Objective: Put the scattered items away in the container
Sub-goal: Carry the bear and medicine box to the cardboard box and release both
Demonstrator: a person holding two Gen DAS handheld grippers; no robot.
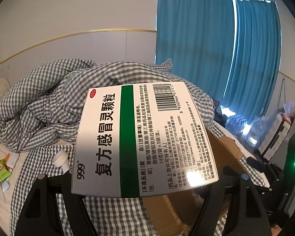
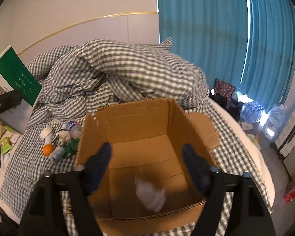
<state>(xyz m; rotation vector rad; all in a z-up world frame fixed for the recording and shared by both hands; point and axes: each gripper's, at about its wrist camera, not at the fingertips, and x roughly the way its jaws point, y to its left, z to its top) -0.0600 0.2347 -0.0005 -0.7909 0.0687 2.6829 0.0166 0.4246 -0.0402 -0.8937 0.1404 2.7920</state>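
We are clamping a white-and-green medicine box [image 1: 141,139] in our left gripper [image 1: 147,179]. Our right gripper [image 2: 147,169] is hovering, jaws apart, over the cardboard box [image 2: 135,118] on the bed's checked sheet [image 2: 29,169], a blurred white wad [image 2: 151,194] lying inside.

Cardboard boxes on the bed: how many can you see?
1: the open cardboard box sits on the checked sheet, under the right gripper. Others may hide behind the quilt.

Between the left tongs' black fingers [image 1: 67,179] sits a white medicine box [image 1: 139,137] with a green stripe, black lettering and a red oval mark. Below the right tongs, the cardboard box [image 2: 147,129] is plain brown, with a blurred white wad [image 2: 150,194] inside. Beyond both, the bedding [image 2: 127,72] is grey-and-white gingham; right of it, the curtains [image 1: 206,39] are teal.
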